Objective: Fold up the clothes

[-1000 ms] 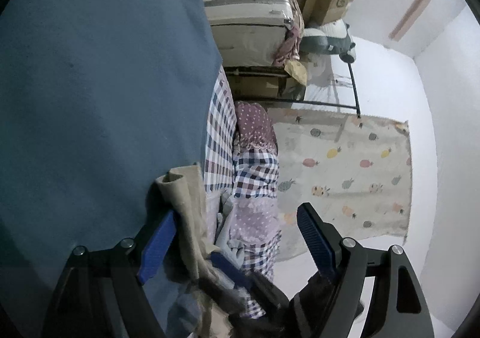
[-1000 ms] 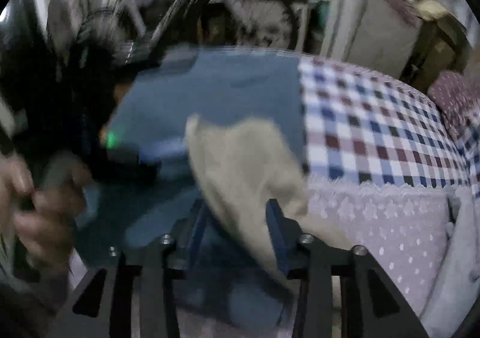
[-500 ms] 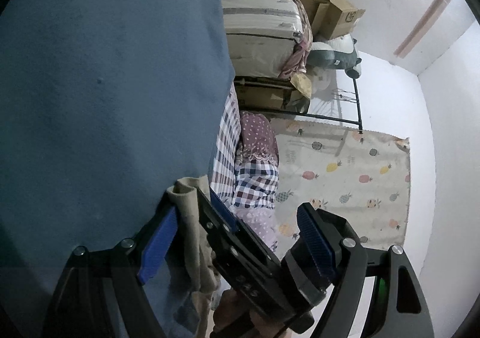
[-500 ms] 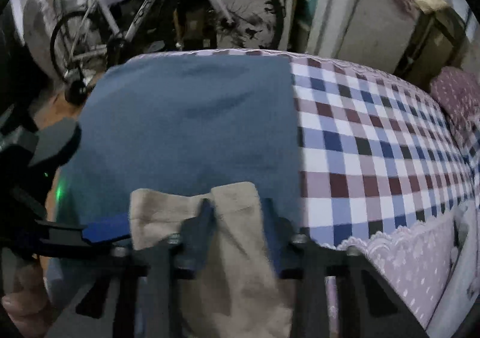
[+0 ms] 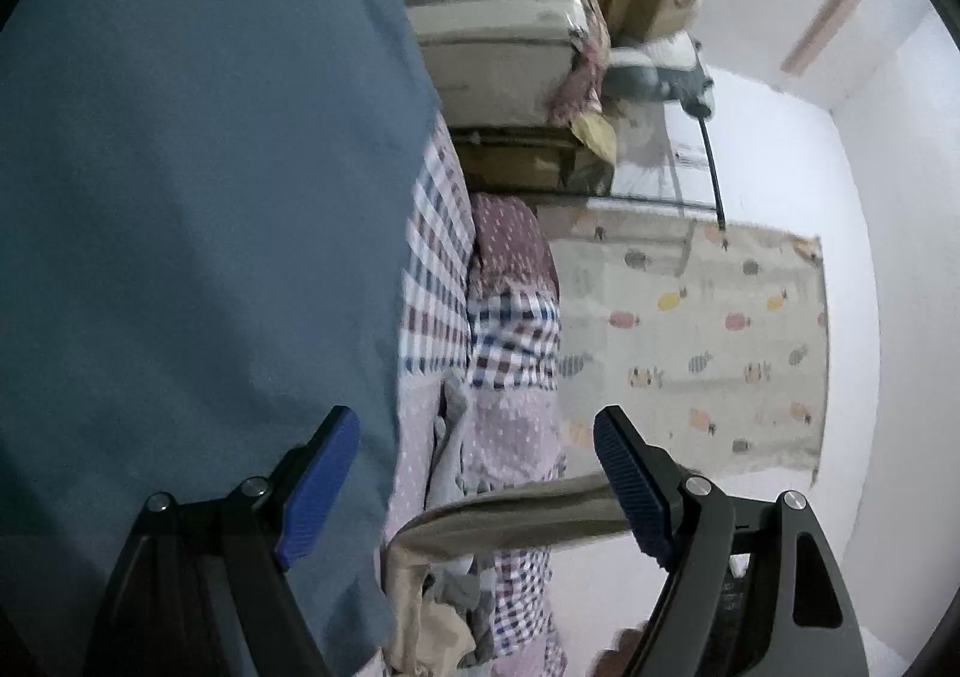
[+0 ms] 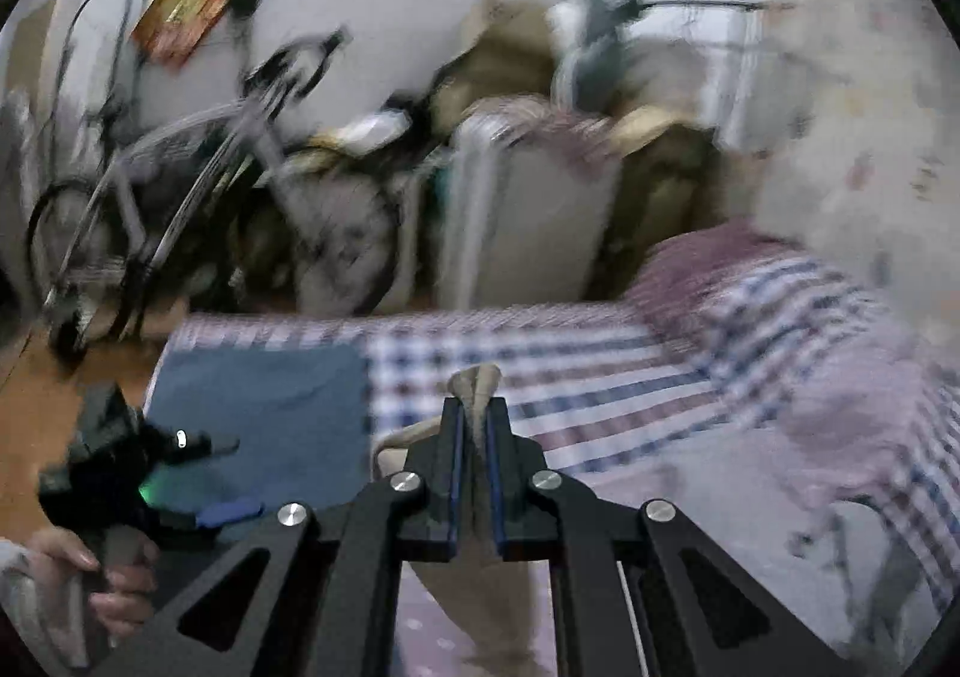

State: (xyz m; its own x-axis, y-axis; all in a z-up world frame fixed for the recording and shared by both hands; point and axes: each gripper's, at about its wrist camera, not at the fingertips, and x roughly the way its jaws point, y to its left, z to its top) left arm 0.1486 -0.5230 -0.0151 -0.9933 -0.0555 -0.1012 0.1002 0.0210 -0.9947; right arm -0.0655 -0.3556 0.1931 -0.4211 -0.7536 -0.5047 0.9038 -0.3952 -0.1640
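Between the blue-padded fingers of the right gripper [image 6: 473, 425], a beige cloth garment [image 6: 477, 383] is sitting pinched tight, its bunched end poking out past the fingertips and the rest hanging down toward the camera. Its tongs are pressing together on the fabric. The left gripper [image 5: 477, 437] is hovering with its tongs wide apart, holding nothing, above the flat blue-grey cloth [image 5: 198, 209] that is lying on the checked red, white and blue bedsheet [image 6: 600, 371]. From the left wrist view, the beige garment is stretching across just behind the right-hand finger, trailing down onto a crumpled heap of clothes [image 5: 480, 605] at the bed's edge.
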